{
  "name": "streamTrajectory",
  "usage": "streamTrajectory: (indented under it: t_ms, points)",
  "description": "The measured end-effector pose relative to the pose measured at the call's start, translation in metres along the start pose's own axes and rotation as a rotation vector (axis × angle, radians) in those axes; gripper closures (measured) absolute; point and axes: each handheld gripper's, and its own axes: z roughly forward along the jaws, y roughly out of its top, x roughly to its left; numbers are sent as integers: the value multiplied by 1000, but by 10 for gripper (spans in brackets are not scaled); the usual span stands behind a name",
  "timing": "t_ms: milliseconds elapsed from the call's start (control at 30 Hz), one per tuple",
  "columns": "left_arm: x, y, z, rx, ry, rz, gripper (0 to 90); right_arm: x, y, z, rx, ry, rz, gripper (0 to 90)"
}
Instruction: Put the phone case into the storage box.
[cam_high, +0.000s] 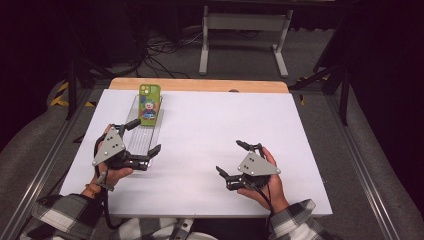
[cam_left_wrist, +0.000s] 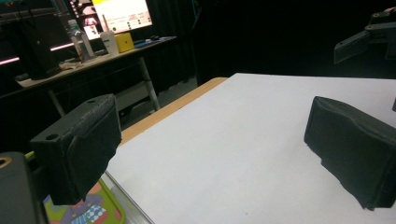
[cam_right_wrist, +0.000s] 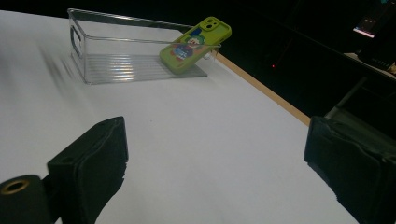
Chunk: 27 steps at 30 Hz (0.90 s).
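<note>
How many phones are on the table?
1. The green phone with a cartoon picture leans tilted in the far end of the clear bin, on the left part of the white table. No other is visible.

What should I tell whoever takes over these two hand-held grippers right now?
Left hand-held gripper: open, holding nothing, beside the near end of the clear bin.
Right hand-held gripper: open, holding nothing, over the bare white table.
Green phone: in the bin, leaning tilted on its far end wall.
Done: the phone is in the bin.
Left: probably nothing, or perhaps laying it flat.
</note>
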Motion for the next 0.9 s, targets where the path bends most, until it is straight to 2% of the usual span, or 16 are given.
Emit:
streamTrajectory:
  t_ms: [267,500,833,900]
  points:
    - [-7,-2,0,4,-13,2,48,0,0,-2,1,-14,-4,60]
    - [-17,-9,3,32,-37,8,49,1,-1,-5,5,-40,-9,60]
    - [-28,-19,5,70,-58,15,49,1,-3,-9,11,-43,-14,60]
    - [-29,-20,5,79,-58,28,49,2,-4,-9,14,-44,-11,61]
